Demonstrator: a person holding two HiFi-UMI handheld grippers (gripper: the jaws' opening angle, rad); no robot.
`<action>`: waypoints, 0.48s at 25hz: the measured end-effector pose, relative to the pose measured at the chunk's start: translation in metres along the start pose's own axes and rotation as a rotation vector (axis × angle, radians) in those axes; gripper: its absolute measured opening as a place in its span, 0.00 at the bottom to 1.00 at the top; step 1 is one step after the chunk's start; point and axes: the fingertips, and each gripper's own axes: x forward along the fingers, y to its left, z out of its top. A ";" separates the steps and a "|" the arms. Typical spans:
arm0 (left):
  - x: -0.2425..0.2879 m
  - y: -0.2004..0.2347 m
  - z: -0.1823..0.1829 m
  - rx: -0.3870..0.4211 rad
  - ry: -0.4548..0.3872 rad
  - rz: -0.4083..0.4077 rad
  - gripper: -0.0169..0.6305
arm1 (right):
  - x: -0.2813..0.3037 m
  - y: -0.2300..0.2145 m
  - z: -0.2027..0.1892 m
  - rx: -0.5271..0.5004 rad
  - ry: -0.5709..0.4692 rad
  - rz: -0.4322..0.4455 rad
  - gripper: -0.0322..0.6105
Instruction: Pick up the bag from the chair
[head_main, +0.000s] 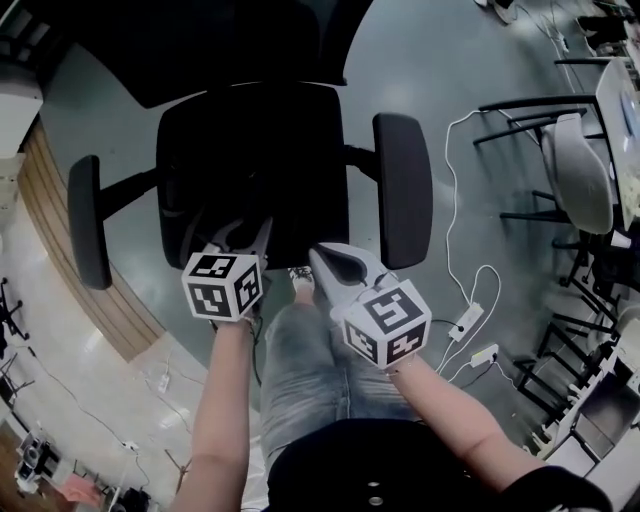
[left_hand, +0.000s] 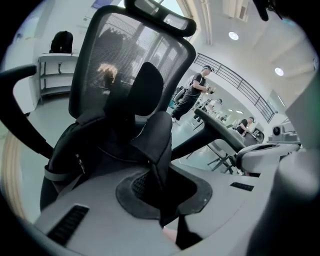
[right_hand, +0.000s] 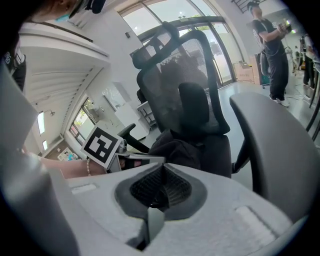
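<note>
The left gripper (left_hand: 160, 187) is clamped on a fold of the soft black fabric bag (left_hand: 95, 145), which slumps on the seat of the mesh-backed chair (left_hand: 120, 55). The ribbed pads of the right gripper (right_hand: 159, 192) are pressed together with nothing between them.

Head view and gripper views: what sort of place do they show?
Probably an open-plan office or lab: a mesh-backed office chair, a power strip with white cables on the floor, and large windows.

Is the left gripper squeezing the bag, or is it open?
Shut on the bag. The left gripper view shows the left gripper pinching a black fold of the bag between its pads.
</note>
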 end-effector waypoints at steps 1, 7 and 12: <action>-0.004 -0.003 0.001 -0.002 -0.005 0.003 0.09 | -0.002 0.003 0.003 -0.014 -0.002 0.007 0.05; -0.028 -0.018 0.008 -0.028 -0.041 -0.007 0.08 | -0.013 0.012 0.022 -0.052 -0.024 0.027 0.05; -0.053 -0.032 0.010 -0.041 -0.055 0.001 0.07 | -0.025 0.020 0.032 -0.079 -0.037 0.036 0.05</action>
